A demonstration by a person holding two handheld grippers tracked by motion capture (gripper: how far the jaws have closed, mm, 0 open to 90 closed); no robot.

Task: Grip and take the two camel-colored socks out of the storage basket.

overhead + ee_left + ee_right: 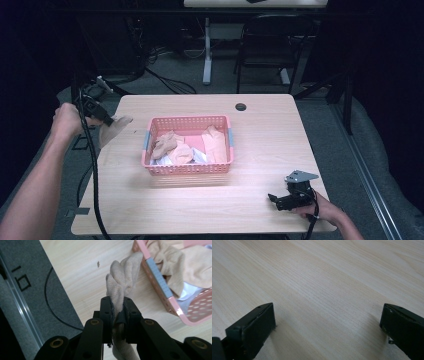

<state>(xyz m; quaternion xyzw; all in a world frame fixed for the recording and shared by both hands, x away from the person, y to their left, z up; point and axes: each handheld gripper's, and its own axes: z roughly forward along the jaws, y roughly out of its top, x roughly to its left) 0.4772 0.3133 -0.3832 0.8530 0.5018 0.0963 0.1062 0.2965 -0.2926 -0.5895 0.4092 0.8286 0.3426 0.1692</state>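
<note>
A beige sock (122,281) is pinched between the jaws of my left gripper (117,308), which is shut on it. In the high view that left gripper (106,120) hangs over the table's left edge, and the sock (114,129) droops from it just left of the pink basket (187,169). The basket (160,283) holds several beige and peach socks (172,146) and something white. My right gripper (275,199) rests low on the table near the front right corner. In its own view the right gripper (328,322) stands open over bare wood, nothing between its jaws.
The light wooden table (260,145) has a round cable hole (241,107) at the back. A black cable (92,170) trails down from the left gripper past the table's left edge. Grey floor, a chair (270,45) and a desk leg stand behind the table.
</note>
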